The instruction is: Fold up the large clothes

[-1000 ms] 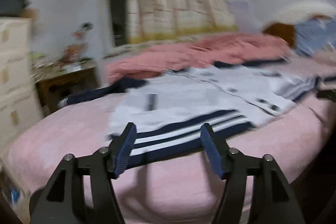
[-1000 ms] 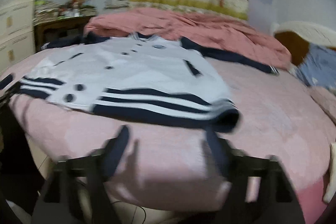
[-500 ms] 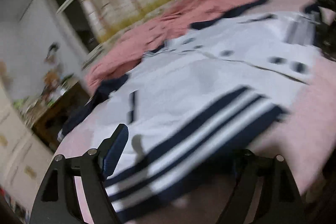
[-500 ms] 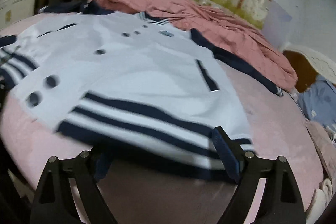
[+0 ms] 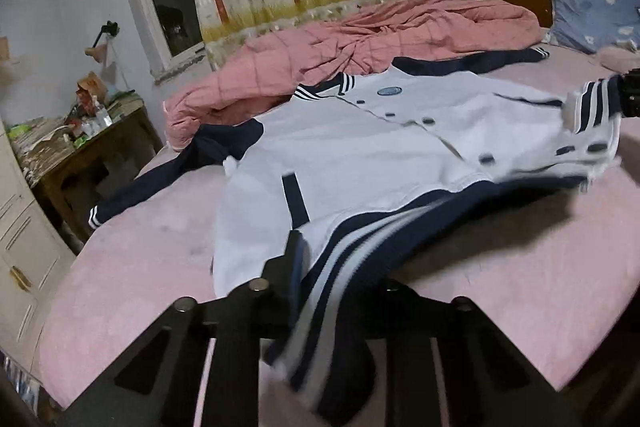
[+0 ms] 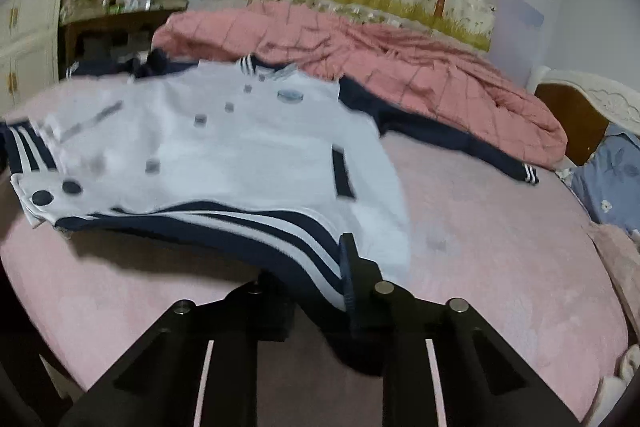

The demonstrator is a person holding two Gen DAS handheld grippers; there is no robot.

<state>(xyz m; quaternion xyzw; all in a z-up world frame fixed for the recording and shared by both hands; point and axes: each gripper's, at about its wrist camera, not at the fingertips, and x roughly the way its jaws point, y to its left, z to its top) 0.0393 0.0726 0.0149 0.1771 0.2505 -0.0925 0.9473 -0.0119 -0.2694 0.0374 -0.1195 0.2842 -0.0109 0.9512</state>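
both grippers, left gripper (image 5: 332,291) and right gripper (image 6: 316,283), clamped on jacket (image 5: 360,163) striped hem corners at bed (image 5: 140,267) near edge, lifted taut, likely for folding toward collar.

Your left gripper (image 5: 320,279) is clamped on the jacket (image 5: 360,155) hem; your right gripper (image 6: 316,279) pinches it too.

Bare pink sheet (image 6: 500,247) right of the jacket (image 6: 240,155) lies open; the heaped quilt (image 6: 400,67) blocks the far side, pillow (image 6: 612,183) crowds the headboard end
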